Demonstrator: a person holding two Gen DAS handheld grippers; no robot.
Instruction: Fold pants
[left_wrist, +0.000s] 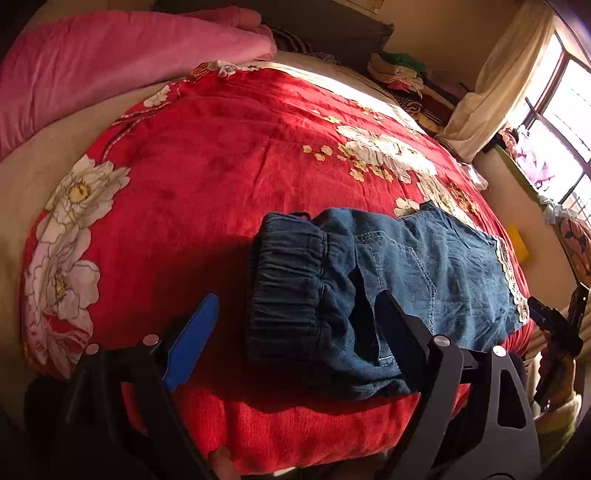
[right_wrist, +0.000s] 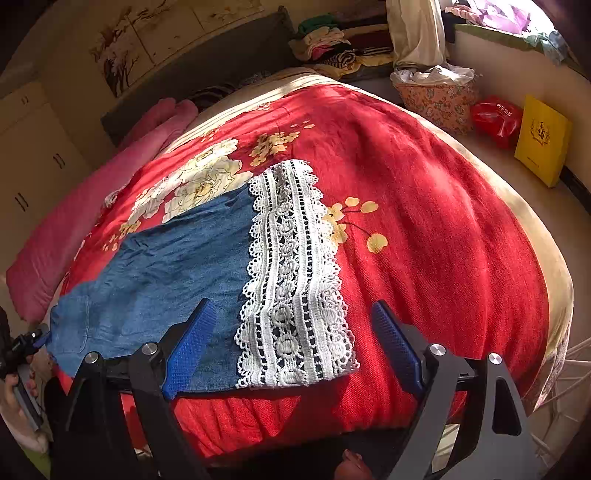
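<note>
- Lying folded on the red floral blanket (left_wrist: 207, 147) near the bed's front edge is one pair of blue denim pants (left_wrist: 406, 273), with nothing gripping it.
- One left gripper (left_wrist: 295, 328) hangs over the waist end, its jaws spread wide; the elastic waistband (left_wrist: 288, 280) sits between and beyond the fingers, untouched as far as can be seen.
- One right gripper (right_wrist: 291, 339) hangs over the cuff end, jaws likewise spread wide, with the white lace cuff (right_wrist: 291, 280) lying in the gap and neither pad pressing it.
- Only the left wrist view shows the gathered waistband, the seams, and the window (left_wrist: 565, 122) with its pale curtain (left_wrist: 498, 81).
- Only the right wrist view shows the lace in full, plus one yellow bag (right_wrist: 543, 140), one red bag (right_wrist: 495, 118) and one flowered basket (right_wrist: 439, 103) of laundry on the floor.
- Both views show one pink quilt (left_wrist: 92, 62) along the far side and one pile of clothes (right_wrist: 325, 44) by the headboard.
</note>
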